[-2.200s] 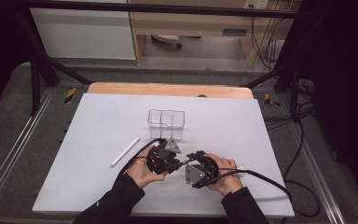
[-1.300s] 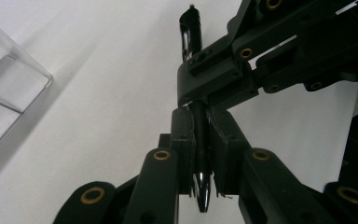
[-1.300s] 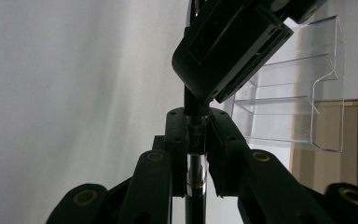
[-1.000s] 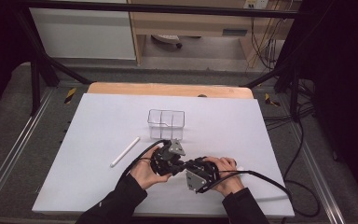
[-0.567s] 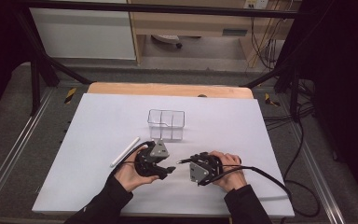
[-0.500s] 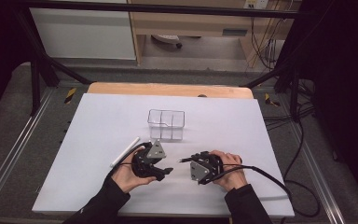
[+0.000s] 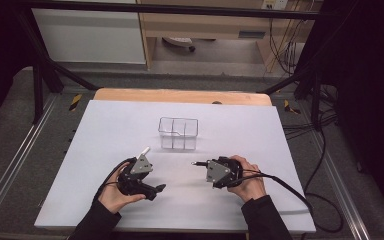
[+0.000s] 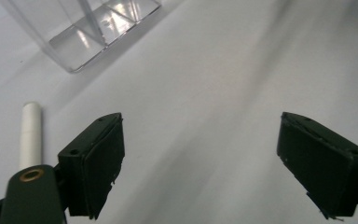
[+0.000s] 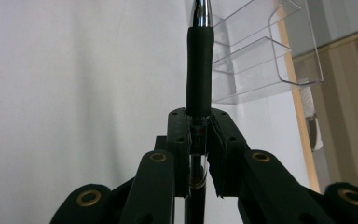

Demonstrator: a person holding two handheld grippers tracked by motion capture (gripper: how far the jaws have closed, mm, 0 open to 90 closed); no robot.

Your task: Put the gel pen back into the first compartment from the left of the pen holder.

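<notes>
The right gripper [image 9: 198, 135] has its fingers closed on a black pen [image 9: 199, 70], clamped just below the rubber sleeve, its metal tip pointing toward the clear plastic organizer [image 7: 178, 133] at the centre of the high view. The pen looks light, stiff and smooth, so it may swivel; the soft sleeve seems the surer hold. The left gripper [image 8: 200, 163] hangs with fingers wide apart over the counter [image 7: 105, 125], a white cap [image 8: 30, 135] lying at the left of its view.
</notes>
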